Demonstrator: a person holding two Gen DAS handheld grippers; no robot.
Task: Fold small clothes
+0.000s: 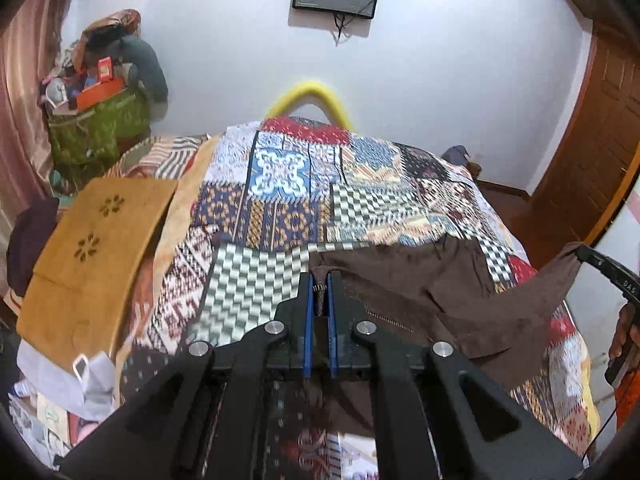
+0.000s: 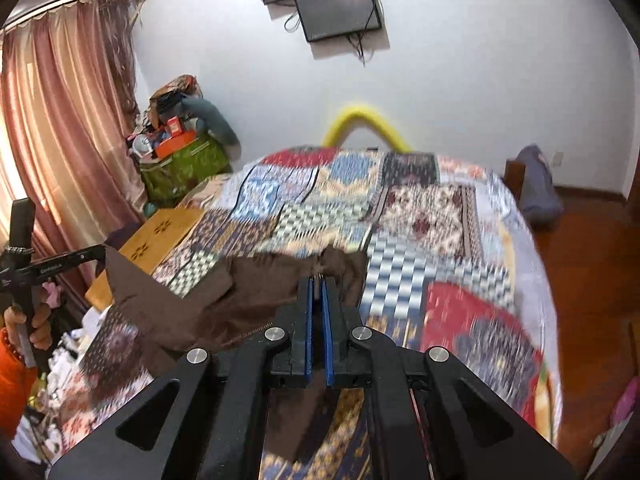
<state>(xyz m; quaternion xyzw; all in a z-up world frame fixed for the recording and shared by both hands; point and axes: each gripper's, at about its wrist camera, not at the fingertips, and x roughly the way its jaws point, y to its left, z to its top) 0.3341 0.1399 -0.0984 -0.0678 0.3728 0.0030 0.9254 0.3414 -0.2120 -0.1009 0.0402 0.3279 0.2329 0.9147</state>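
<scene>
Left gripper (image 1: 320, 280): seen nearest in the left wrist view, its blue-padded fingers (image 1: 308, 320) pressed together on a corner of the brown garment (image 1: 440, 292).
Brown garment: spread over the patchwork bedspread (image 1: 280, 216), one edge lifted off it toward the right; a zip is seen along its near side.
Right gripper (image 1: 582, 254): seen at the right edge of this view, a brown corner pinched at its tip.
Tan cloth (image 1: 92, 248): laid folded on the bed's left side, well apart from the garment.
Green bag (image 1: 96, 128): stood by the far wall, piled with items.

Right gripper (image 2: 318, 280): nearest in the right wrist view, fingers closed on a bunched bit of the brown garment (image 2: 224, 300).
Left gripper (image 2: 102, 254): seen at the left, another corner held taut at its tip.
Brown garment: stretched between both tools above the bedspread (image 2: 420, 240), which is blurred.
Curtain (image 2: 68, 120): hung at the left.
</scene>
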